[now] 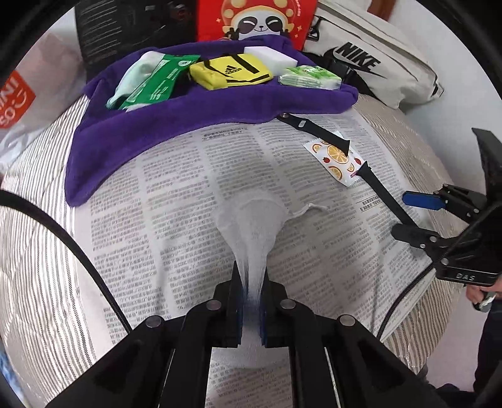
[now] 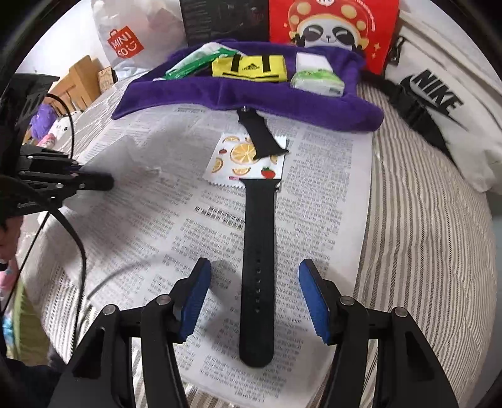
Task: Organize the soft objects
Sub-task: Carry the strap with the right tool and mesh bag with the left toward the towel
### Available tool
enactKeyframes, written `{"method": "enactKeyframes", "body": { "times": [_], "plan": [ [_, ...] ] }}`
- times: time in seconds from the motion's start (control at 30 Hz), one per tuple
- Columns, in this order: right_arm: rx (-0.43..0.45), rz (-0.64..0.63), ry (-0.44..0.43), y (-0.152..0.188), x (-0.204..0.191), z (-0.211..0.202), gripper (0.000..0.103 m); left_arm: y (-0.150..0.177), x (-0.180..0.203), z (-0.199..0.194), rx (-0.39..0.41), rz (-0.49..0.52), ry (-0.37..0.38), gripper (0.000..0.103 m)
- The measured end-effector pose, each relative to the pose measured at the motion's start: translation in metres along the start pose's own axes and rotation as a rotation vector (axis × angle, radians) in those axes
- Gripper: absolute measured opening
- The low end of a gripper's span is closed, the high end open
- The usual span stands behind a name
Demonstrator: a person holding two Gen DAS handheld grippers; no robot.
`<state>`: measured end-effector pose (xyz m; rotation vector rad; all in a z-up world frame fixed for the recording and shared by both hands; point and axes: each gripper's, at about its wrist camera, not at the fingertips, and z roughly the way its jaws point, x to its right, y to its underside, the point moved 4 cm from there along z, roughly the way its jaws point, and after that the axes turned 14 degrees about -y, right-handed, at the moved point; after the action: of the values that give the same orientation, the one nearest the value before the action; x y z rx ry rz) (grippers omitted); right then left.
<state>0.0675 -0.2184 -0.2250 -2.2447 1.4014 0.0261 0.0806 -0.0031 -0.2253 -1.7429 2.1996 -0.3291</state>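
Tools first: left tool clamped on a sheer white cloth that drapes onto the newspaper; right tool open, pads either side of a black strap without touching it. Strap lies flat on the newspaper, far end at a fruit-print sachet, a second strap piece over the sachet. Beyond: purple towel carrying green packet, yellow pouch, white block, tissue pack. Rearmost: red bag, white bag.
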Motion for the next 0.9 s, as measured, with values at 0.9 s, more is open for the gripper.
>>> {"method": "enactKeyframes", "body": {
  "times": [0.9],
  "plan": [
    [0.023,0.092,0.022,-0.014,0.002,-0.01,0.02,-0.004,-0.016,-0.019,0.054,-0.042,0.022,0.006]
  ]
}}
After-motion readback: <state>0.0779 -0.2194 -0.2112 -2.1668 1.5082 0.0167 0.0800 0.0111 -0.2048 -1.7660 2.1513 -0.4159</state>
